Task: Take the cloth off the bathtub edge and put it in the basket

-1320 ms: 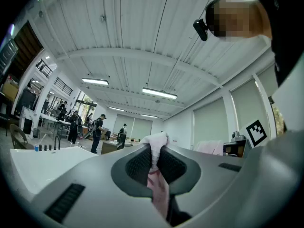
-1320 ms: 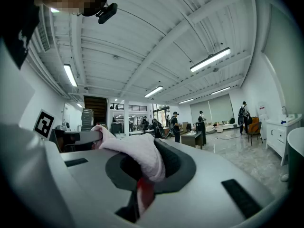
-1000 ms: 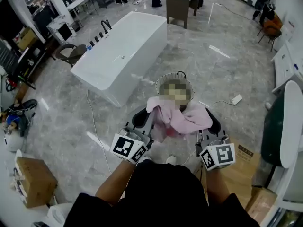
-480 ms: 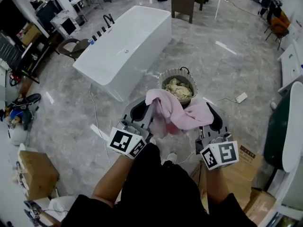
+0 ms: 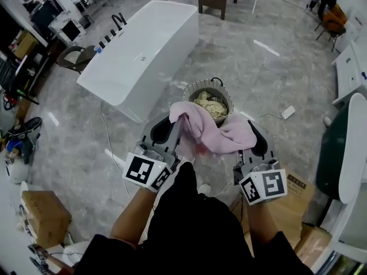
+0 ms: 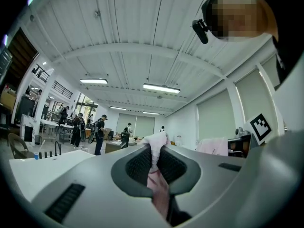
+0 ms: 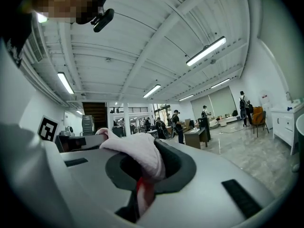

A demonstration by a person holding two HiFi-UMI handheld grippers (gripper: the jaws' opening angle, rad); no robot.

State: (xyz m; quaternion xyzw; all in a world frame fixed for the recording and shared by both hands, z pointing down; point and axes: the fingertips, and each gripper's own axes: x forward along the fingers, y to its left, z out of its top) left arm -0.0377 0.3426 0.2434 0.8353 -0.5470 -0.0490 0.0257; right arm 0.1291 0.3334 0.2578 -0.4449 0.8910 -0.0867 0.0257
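The head view looks steeply down from above the person, with the bathtub [image 5: 137, 50] up and left of centre and the basket [image 5: 194, 89] just nearer than it; each gripper view sits close behind its own fingers [image 6: 85, 184], facing level across the room; the left one catches the bathtub's rim at lower left; all three share the cloth [image 5: 209, 132].

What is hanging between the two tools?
The pink cloth spans from the left tool to the right tool, both shut on it, seen in the head view.
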